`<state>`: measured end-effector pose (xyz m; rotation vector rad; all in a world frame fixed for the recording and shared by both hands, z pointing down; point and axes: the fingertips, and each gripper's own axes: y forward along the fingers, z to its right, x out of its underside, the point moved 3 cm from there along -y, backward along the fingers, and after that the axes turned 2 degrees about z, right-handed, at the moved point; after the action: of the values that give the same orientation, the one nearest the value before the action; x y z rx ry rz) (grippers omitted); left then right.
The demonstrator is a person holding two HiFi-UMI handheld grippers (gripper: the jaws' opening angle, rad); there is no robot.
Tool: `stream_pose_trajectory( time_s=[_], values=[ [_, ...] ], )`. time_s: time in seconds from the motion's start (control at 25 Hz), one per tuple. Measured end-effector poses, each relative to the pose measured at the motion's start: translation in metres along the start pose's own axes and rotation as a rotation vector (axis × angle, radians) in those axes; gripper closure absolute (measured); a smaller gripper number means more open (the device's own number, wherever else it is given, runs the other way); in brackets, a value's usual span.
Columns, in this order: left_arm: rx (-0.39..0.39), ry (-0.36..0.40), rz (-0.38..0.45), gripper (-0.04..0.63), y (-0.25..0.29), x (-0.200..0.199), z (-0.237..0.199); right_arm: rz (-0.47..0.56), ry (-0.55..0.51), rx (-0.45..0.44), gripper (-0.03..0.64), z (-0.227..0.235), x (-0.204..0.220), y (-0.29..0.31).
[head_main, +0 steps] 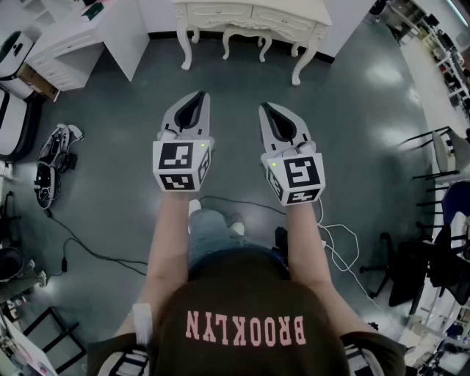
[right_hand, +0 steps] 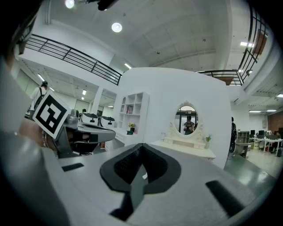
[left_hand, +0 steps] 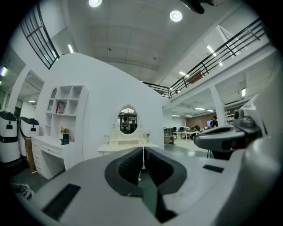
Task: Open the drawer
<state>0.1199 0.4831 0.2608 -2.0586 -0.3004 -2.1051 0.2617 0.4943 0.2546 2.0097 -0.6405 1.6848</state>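
Nearest, a person's forearms hold two grippers level, side by side and apart. The left gripper has its jaws pressed together with nothing between them. The right gripper is likewise closed and empty. Beneath them cables trail over the grey floor beside the person's feet.

Open floor stretches ahead to a white dressing table on curved legs, straight ahead at the floor's far edge. Its two drawer fronts, carved and cream-white, sit side by side under the tabletop and look flush and closed, well apart from both grippers. An oval mirror stands at the table's back edge.

At the floor's left edge a white shelf unit holds a few small items in its cubbies. Below it a small plant stands on a desk. Dark chairs crowd the floor's right edge.
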Motion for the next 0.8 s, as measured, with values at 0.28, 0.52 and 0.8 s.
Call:
stream_pose_trajectory(
  time_s=[0.28,0.52,0.8],
  values=[
    [0.000,0.025,0.000,0.588,-0.017,-0.003,0.032,0.013,0.009,0.004,0.620,0.005,0.005,-0.040],
    [0.007,0.041,-0.001,0.588,-0.015,-0.008,0.039,0.033,0.014,0.011,0.620,0.009,0.002,-0.045],
    [0.024,0.046,0.008,0.588,0.016,-0.005,0.025,0.060,0.026,0.010,0.620,0.024,0.003,-0.018]
  ],
)
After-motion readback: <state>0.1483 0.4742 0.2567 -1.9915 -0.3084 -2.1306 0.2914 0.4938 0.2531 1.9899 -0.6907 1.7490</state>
